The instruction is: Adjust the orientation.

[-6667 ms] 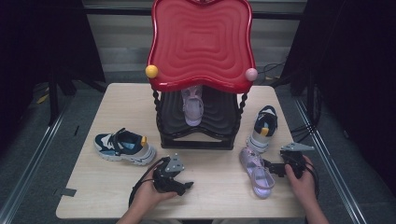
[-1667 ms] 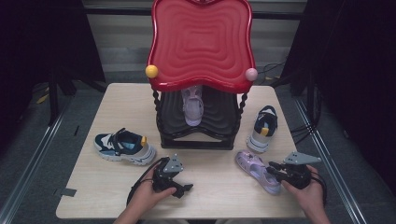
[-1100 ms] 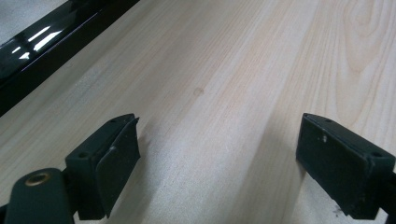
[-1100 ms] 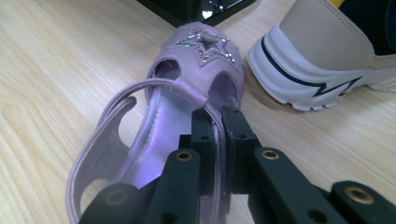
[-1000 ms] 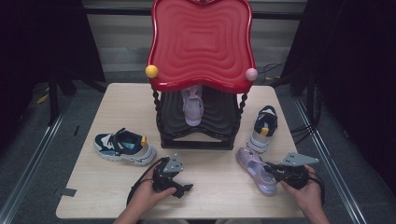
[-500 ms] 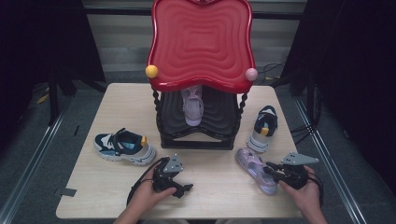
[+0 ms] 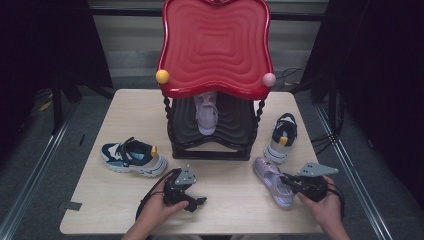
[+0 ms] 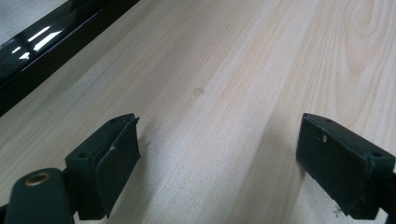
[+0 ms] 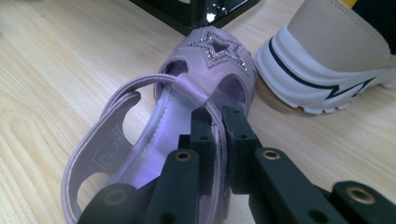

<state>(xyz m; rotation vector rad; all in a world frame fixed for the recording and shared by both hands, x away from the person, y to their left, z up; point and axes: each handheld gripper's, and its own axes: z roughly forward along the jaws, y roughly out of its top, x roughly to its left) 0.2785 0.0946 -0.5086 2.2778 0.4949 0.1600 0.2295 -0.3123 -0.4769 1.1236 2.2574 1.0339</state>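
- The right gripper (image 9: 215, 122) has just been closing, and in its own view the two black jaws now pinch the side wall of the purple sandal (image 9: 154, 135), one jaw inside the shoe and one outside, just behind the strap.
- In the high view the same right gripper (image 7: 292, 182) sits at the near right of the table (image 7: 230, 200), at the sandal's (image 7: 272, 179) heel end; the sandal lies flat on the wood, toe pointing toward the rack.
- Compared with the frames a second or two back, the sandal has swung a little on the table and the right hand has settled beside it; over the last second the hand has kept its place while the grip was made. I judge the pickup is secured and a lift could follow.
- The left gripper (image 7: 184, 189) rests at the near middle of the table with its jaws (image 8: 219, 163) standing wide apart and nothing but bare wood between them; it has not shifted across the frames.
- Just beyond the sandal stands a white and navy sneaker (image 7: 281, 137); its mate (image 7: 132, 157) lies on the left side.
- Farthest off, the red-topped shoe rack (image 7: 215, 50) holds a matching purple sandal (image 7: 205, 111) on its dark shelf, so the held one probably belongs beside it.
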